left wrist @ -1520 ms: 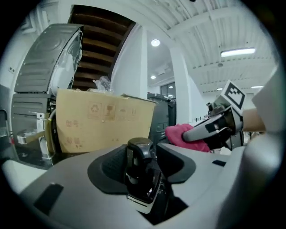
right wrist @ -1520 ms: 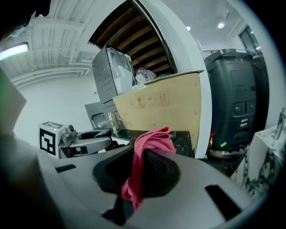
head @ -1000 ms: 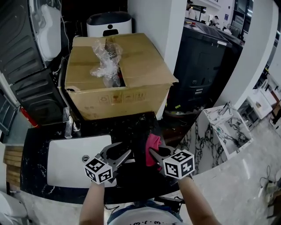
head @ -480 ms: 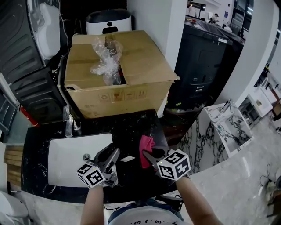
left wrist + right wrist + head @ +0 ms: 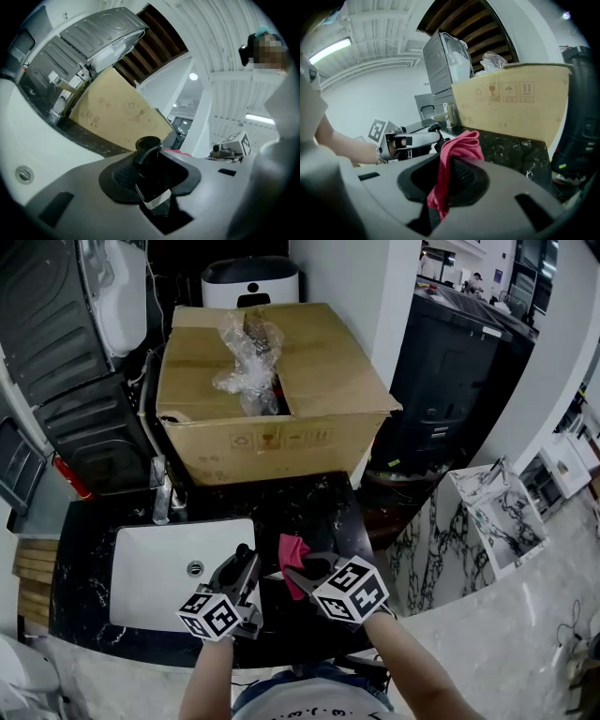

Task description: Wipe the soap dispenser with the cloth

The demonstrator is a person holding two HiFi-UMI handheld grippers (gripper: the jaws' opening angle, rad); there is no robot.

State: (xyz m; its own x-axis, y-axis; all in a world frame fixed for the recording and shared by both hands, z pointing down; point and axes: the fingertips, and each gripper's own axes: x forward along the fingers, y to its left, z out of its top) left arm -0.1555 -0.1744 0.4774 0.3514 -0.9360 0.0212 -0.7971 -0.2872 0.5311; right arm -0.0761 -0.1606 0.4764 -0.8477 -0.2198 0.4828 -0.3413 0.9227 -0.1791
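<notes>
Countertop (image 5: 309,502), front edge: left gripper (image 5: 246,557) closing around soap dispenser (image 5: 149,164); right gripper (image 5: 298,576), just rightward, clamps cloth (image 5: 461,146).

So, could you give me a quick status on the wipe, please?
Left gripper jaws closing, soap dispenser between them. Right gripper shut on cloth. Cloth and dispenser apart, nothing between.

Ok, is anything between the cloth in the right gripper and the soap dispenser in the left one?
Nothing visible. The left gripper's jaws are closing on the soap dispenser, the right gripper holds the pink cloth, and only open air above the black counter separates them.
</notes>
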